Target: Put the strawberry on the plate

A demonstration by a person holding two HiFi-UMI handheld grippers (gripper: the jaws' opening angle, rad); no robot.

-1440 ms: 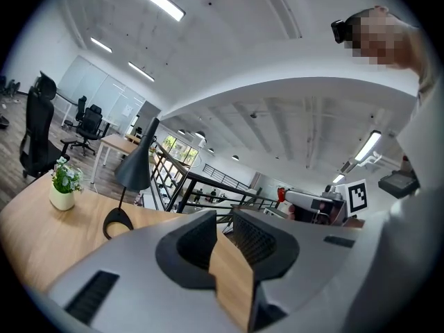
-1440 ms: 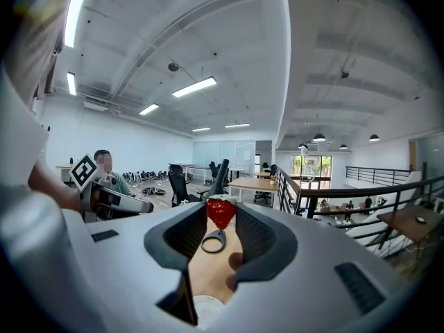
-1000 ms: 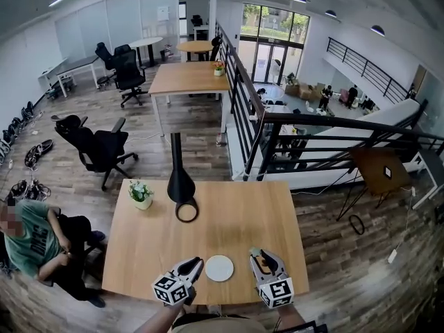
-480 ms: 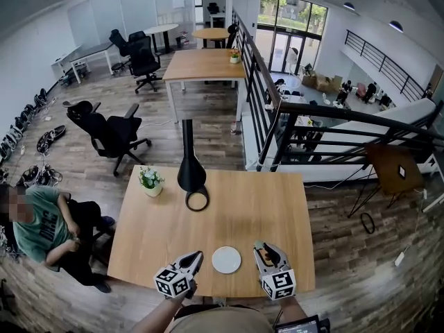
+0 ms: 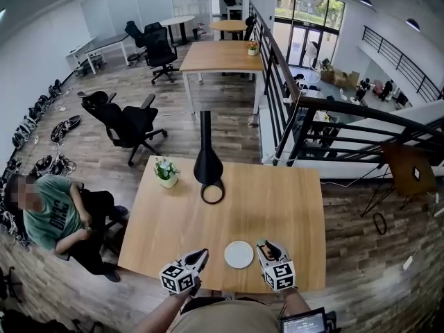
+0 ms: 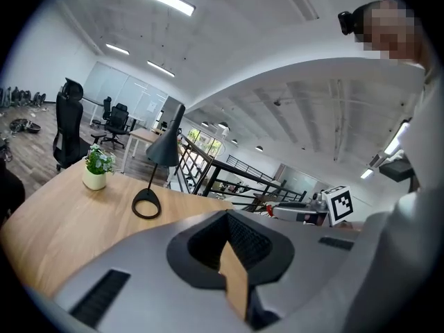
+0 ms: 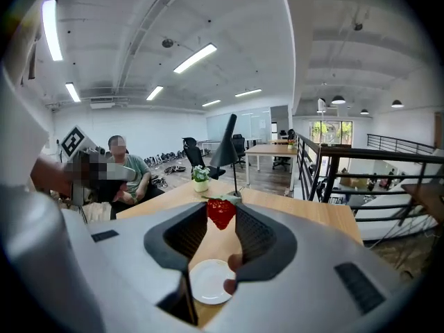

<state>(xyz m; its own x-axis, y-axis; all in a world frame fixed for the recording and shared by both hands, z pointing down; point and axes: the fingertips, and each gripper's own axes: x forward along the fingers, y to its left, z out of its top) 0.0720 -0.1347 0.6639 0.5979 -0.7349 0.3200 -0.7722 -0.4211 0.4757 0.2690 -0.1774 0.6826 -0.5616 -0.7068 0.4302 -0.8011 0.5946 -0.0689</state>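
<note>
A red strawberry (image 7: 221,214) sits pinched between the tips of my right gripper (image 7: 221,209), which is shut on it. Below and just left of those tips, the small white plate (image 7: 207,282) lies empty on the wooden table (image 7: 305,212). In the head view the plate (image 5: 238,254) is near the table's front edge, with my right gripper (image 5: 265,245) close to its right rim and my left gripper (image 5: 202,254) to its left. The left gripper (image 6: 227,217) has its jaws closed to a point with nothing between them.
A black desk lamp (image 5: 208,175) with a ring base and a small potted plant (image 5: 166,172) stand at the table's far side. A person sits on a chair (image 5: 52,214) left of the table. A black railing (image 5: 312,127) runs beyond it, at the far right.
Both grippers have sunk toward the table beside the plate, the right one more. The strawberry stays in the right gripper. The head view has shifted, so the table sits further right.
</note>
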